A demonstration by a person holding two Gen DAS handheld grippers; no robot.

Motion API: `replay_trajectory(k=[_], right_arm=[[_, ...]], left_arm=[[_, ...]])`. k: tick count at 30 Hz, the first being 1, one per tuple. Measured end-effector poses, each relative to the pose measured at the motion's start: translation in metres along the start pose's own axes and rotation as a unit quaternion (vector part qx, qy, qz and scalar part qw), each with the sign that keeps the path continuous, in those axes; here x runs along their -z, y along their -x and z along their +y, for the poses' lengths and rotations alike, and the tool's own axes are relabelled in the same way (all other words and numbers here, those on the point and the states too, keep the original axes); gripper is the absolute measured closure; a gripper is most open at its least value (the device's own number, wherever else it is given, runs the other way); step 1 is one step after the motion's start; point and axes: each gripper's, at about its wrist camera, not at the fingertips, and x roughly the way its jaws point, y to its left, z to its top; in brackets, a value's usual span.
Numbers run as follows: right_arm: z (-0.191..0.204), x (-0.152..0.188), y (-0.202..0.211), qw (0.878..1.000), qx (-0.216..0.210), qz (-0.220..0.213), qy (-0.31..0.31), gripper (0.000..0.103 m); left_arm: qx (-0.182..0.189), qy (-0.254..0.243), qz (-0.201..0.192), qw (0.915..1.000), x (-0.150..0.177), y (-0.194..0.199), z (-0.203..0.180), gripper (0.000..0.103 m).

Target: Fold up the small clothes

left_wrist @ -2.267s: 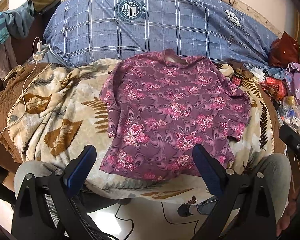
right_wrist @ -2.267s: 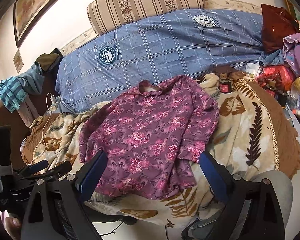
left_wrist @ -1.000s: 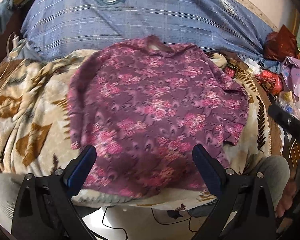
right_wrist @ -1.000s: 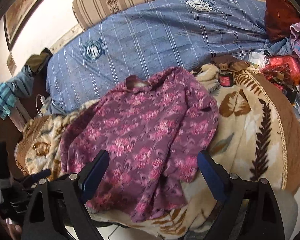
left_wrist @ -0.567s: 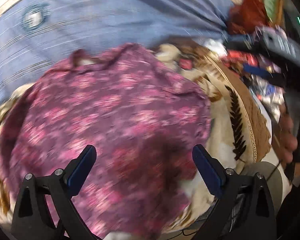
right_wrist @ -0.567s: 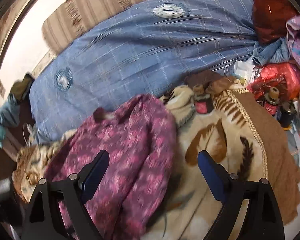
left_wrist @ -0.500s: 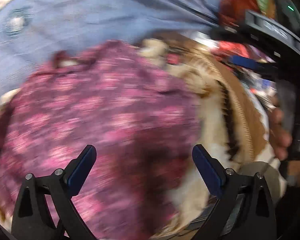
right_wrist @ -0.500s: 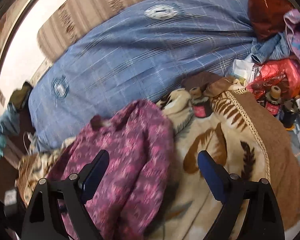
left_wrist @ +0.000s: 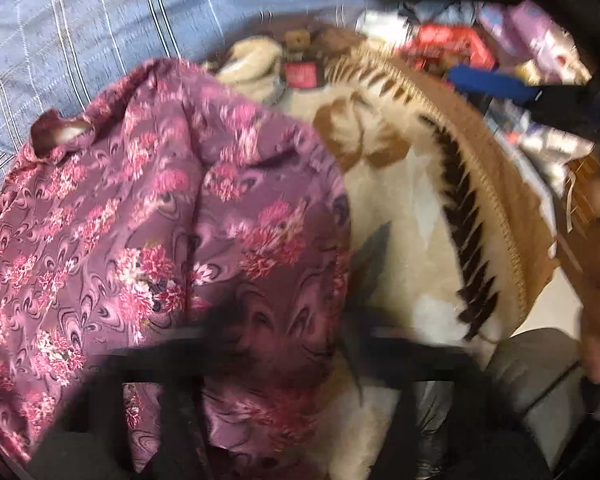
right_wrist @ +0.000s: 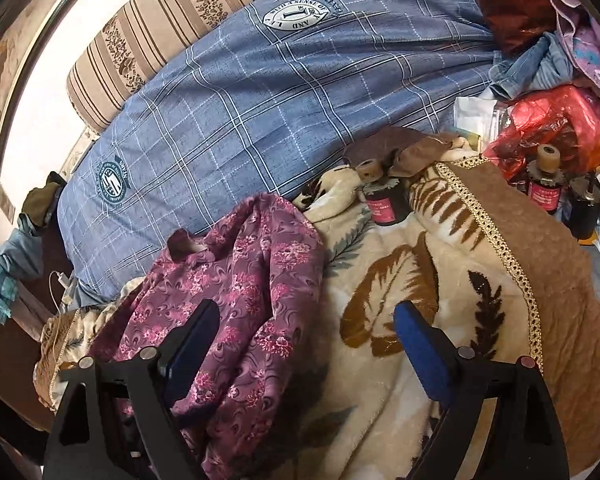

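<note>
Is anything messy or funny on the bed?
Yes. The purple top lies bunched and crooked on the blanket, not flat. A small bottle is tipped over beside it.

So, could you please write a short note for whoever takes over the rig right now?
Left gripper: low over the shirt; too blurred to tell whether it is open or shut.
Right gripper: open, holding nothing, one finger over the shirt's edge, the other over the blanket.
Shirt: lying rumpled on the blanket, collar toward the blue pillow.
Done: no fold visible.
Left: probably all of it, sleeves in, then halve it.
</note>
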Motion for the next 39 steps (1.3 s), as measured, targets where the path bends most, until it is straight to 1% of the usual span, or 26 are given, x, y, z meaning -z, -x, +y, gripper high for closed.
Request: replay_trajectory(k=[1, 3, 4, 5, 6, 7, 9, 10, 11, 13, 14, 16, 17, 18, 20, 23, 26, 28, 29, 30, 32, 33, 35, 37, 38, 39], right_arm=[[-0.002, -0.003, -0.001, 1.000, -0.010, 0.007, -0.011, 0.016], [-0.003, -0.009, -0.001, 0.999, -0.031, 0.014, -0.032, 0.016], [-0.002, -0.015, -0.004, 0.998, -0.044, 0.023, -0.040, 0.016], [0.001, -0.021, -0.010, 0.997, -0.053, 0.036, -0.039, 0.016], [0.005, -0.028, -0.016, 0.996, -0.058, 0.049, -0.036, 0.016], [0.009, -0.036, -0.024, 0.996, -0.060, 0.063, -0.032, 0.016], [0.017, -0.046, -0.041, 0.994, -0.056, 0.084, -0.031, 0.016], [0.020, -0.048, -0.049, 0.994, -0.054, 0.089, -0.033, 0.015], [0.026, -0.045, -0.059, 0.993, -0.053, 0.096, -0.030, 0.015], [0.031, -0.033, -0.079, 0.992, -0.054, 0.109, -0.042, 0.015], [0.033, -0.022, -0.093, 0.989, -0.063, 0.126, -0.054, 0.017], [0.037, -0.003, -0.115, 0.982, -0.083, 0.158, -0.061, 0.020], [0.041, 0.007, -0.128, 0.979, -0.087, 0.177, -0.054, 0.024], [0.044, 0.013, -0.136, 0.978, -0.086, 0.184, -0.044, 0.035], [0.043, 0.024, -0.153, 0.977, -0.064, 0.199, -0.040, 0.049], [0.033, 0.034, -0.164, 0.974, -0.057, 0.211, -0.060, 0.051], [0.036, 0.040, -0.173, 0.970, -0.088, 0.216, -0.066, 0.051], [0.039, 0.043, -0.179, 0.967, -0.102, 0.225, -0.067, 0.054], [0.040, 0.046, -0.183, 0.965, -0.109, 0.230, -0.067, 0.060], [0.038, 0.044, -0.182, 0.963, -0.118, 0.232, -0.071, 0.074], [0.037, 0.044, -0.182, 0.951, -0.178, 0.234, -0.098, 0.098], [0.037, 0.043, -0.180, 0.951, -0.181, 0.230, -0.101, 0.098], [0.046, 0.036, -0.163, 0.961, -0.161, 0.212, -0.080, 0.098], [0.065, 0.028, -0.145, 0.967, -0.153, 0.198, -0.051, 0.098], [0.083, 0.020, -0.138, 0.972, -0.129, 0.195, -0.021, 0.098], [0.099, 0.013, -0.133, 0.975, -0.108, 0.192, -0.002, 0.099]], left_arm=[[0.015, 0.017, 0.004, 0.9997, 0.000, 0.003, 0.007, 0.101], [0.086, 0.073, 0.000, 0.9936, 0.001, 0.022, 0.030, 0.102], [0.132, 0.107, -0.002, 0.9855, 0.000, 0.035, 0.046, 0.102], [0.163, 0.129, -0.004, 0.9782, 0.001, 0.044, 0.058, 0.102], [0.205, 0.157, -0.013, 0.9661, 0.003, 0.059, 0.072, 0.102], [0.234, 0.176, -0.022, 0.9560, 0.005, 0.070, 0.085, 0.102], [0.263, 0.208, -0.038, 0.9413, 0.011, 0.086, 0.112, 0.102], [0.280, 0.228, -0.040, 0.9316, 0.016, 0.087, 0.126, 0.102], [0.300, 0.255, -0.034, 0.9186, 0.025, 0.081, 0.143, 0.102], [0.306, 0.285, -0.012, 0.9085, 0.039, 0.065, 0.162, 0.102], [0.313, 0.303, 0.005, 0.9001, 0.052, 0.052, 0.173, 0.102], [0.340, 0.329, 0.021, 0.8808, 0.072, 0.035, 0.182, 0.102], [0.351, 0.337, 0.028, 0.8734, 0.082, 0.026, 0.186, 0.102], [0.354, 0.341, 0.033, 0.8704, 0.092, 0.019, 0.188, 0.102], [0.354, 0.351, 0.030, 0.8665, 0.106, 0.011, 0.193, 0.101], [0.347, 0.371, 0.014, 0.8610, 0.117, 0.008, 0.210, 0.101], [0.335, 0.369, 0.009, 0.8672, 0.118, 0.009, 0.219, 0.101], [0.334, 0.367, 0.007, 0.8681, 0.121, 0.004, 0.221, 0.101], [0.330, 0.364, 0.007, 0.8708, 0.121, 0.005, 0.220, 0.101], [0.327, 0.363, 0.007, 0.8727, 0.121, 0.004, 0.219, 0.101], [0.323, 0.362, 0.008, 0.8742, 0.122, 0.000, 0.217, 0.101], [0.322, 0.364, 0.009, 0.8743, 0.124, -0.001, 0.218, 0.101], [0.328, 0.365, 0.009, 0.8713, 0.126, 0.000, 0.218, 0.101], [0.327, 0.355, 0.008, 0.8760, 0.122, 0.003, 0.214, 0.101], [0.328, 0.350, 0.007, 0.8774, 0.119, 0.007, 0.211, 0.101], [0.336, 0.348, 0.005, 0.8751, 0.118, 0.009, 0.210, 0.101]])
